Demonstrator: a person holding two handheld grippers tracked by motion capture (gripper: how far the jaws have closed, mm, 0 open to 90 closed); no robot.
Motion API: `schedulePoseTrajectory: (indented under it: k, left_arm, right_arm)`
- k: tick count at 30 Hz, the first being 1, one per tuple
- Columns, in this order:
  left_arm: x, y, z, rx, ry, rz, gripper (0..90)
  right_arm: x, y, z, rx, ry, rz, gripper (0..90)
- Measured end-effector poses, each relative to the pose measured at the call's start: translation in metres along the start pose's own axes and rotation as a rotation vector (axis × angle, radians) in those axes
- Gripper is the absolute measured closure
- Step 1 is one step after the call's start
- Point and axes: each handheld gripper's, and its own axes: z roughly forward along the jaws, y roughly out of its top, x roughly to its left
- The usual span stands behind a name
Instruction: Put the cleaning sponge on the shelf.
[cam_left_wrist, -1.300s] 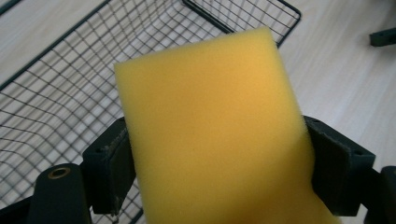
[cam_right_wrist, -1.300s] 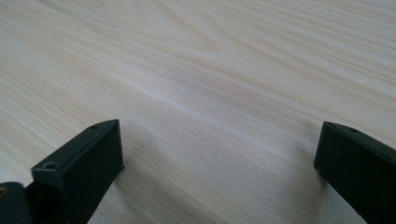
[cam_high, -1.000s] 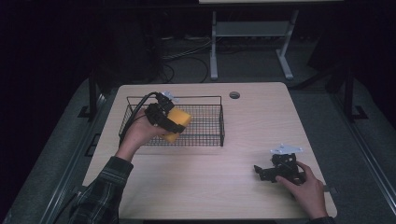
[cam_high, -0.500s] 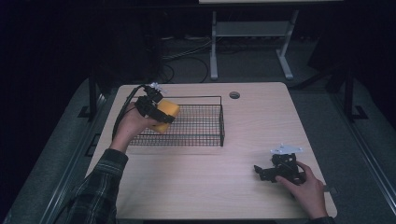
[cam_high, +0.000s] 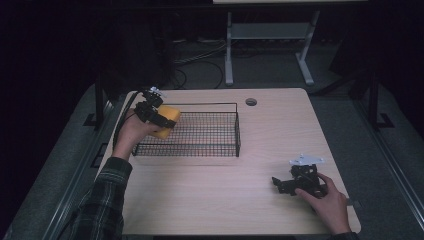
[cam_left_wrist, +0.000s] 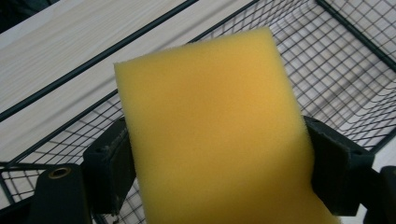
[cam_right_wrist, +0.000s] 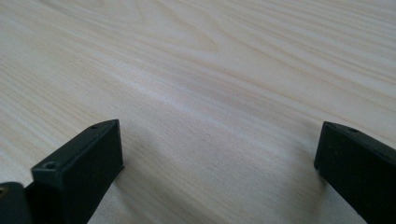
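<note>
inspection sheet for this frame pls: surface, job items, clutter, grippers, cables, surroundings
Surface: light wood table, round grommet hole near far edge.
Job's things: black wire basket on table; yellow sponge held over its left end.
Clutter: nothing seen.
Grippers: left hand-held gripper shut on sponge; right hand-held gripper open, low at the table's near right, holding nothing.
Cables: black cable trails from left gripper; more on floor.
Surroundings: dark room, white stand behind table.

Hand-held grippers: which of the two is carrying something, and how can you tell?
The left hand-held gripper, at the wire basket's left end: its jaws are shut on a yellow sponge. The right hand-held gripper sits open over bare table.
</note>
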Motion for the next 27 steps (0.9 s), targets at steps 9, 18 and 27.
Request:
schedulePoseTrajectory:
  k: [9, 18, 27]
  left_arm:
    - [0.017, -0.010, 0.008, 0.014, 0.027, -0.042, 19.1]
    - [0.032, -0.020, 0.015, 0.047, 0.053, -0.073, 19.0]
    - [0.038, -0.030, 0.025, 0.075, 0.049, -0.098, 18.7]
  right_arm:
    - [0.000, 0.000, 0.000, -0.001, 0.001, -0.001, 0.3]
    - [0.000, 0.000, 0.000, -0.001, 0.001, -0.002, 0.3]
    - [0.000, 0.000, 0.000, 0.000, 0.001, -0.004, 0.3]
